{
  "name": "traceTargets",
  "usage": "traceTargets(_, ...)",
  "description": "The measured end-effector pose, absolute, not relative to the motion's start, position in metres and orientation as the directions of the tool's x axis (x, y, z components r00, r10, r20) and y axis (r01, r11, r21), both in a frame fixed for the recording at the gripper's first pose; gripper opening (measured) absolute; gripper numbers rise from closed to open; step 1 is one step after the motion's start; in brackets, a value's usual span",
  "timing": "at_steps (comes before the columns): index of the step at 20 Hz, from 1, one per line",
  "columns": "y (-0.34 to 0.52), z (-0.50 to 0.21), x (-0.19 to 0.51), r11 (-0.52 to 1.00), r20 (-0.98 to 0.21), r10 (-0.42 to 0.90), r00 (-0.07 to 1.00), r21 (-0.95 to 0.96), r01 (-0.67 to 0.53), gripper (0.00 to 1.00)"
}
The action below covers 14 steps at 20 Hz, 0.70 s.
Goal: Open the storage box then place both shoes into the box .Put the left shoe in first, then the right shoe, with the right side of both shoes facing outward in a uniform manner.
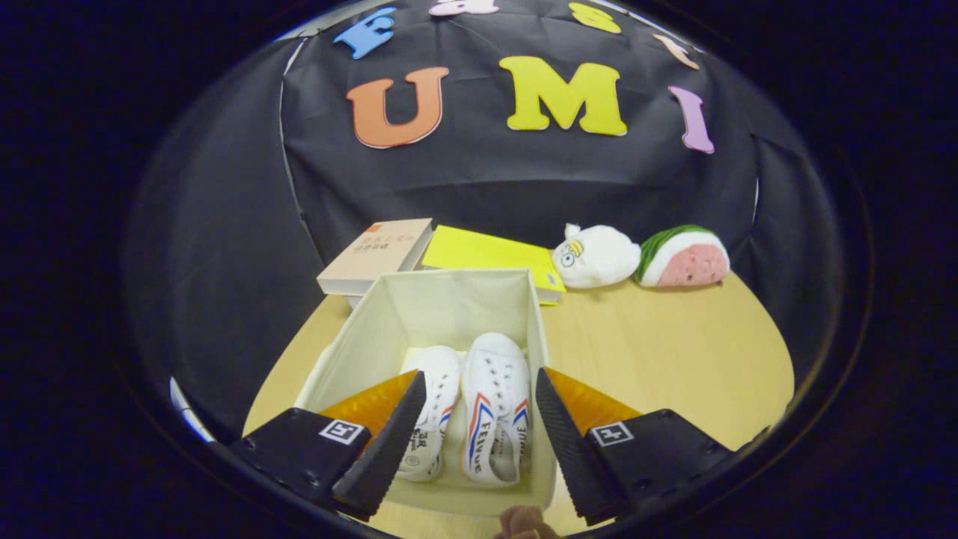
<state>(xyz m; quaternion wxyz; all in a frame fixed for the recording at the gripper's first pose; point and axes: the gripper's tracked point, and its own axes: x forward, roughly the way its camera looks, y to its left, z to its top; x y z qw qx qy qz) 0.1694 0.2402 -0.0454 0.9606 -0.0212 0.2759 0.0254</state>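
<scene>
Gripper view: we hover over open fabric storage box [434,299], gripper [479,427] fingers spread, holding nothing. Both white canvas shoes [490,404] already inside, side by side. We judge shoes light, soft, easy at heel rim; box walls floppy. Round wooden table [673,359] beyond; book [374,254], yellow folder [486,251], plush toys [595,254].

— Where do the shoes sit?
— Both side by side in the storage box [359,337] on the surface [673,352]: left shoe [432,408], right shoe [495,404], between the spread jaws.
— And beyond?
— Books at eleven and twelve o'clock, two plush toys at one.
</scene>
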Motion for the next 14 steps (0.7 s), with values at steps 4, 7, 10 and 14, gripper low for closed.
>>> traceTargets(4,0.217,-0.008,0.157,0.994,-0.372,0.009,0.928,-0.097,-0.048,0.93)
traceTargets(7,0.198,0.013,0.133,0.994,-0.285,0.019,0.958,-0.098,-0.049,0.98)
traceTargets(10,0.173,0.030,0.108,0.995,-0.207,0.005,0.978,-0.097,-0.025,1.00)
traceTargets(14,0.147,0.045,0.076,0.994,-0.150,0.003,0.989,-0.108,-0.020,1.00)
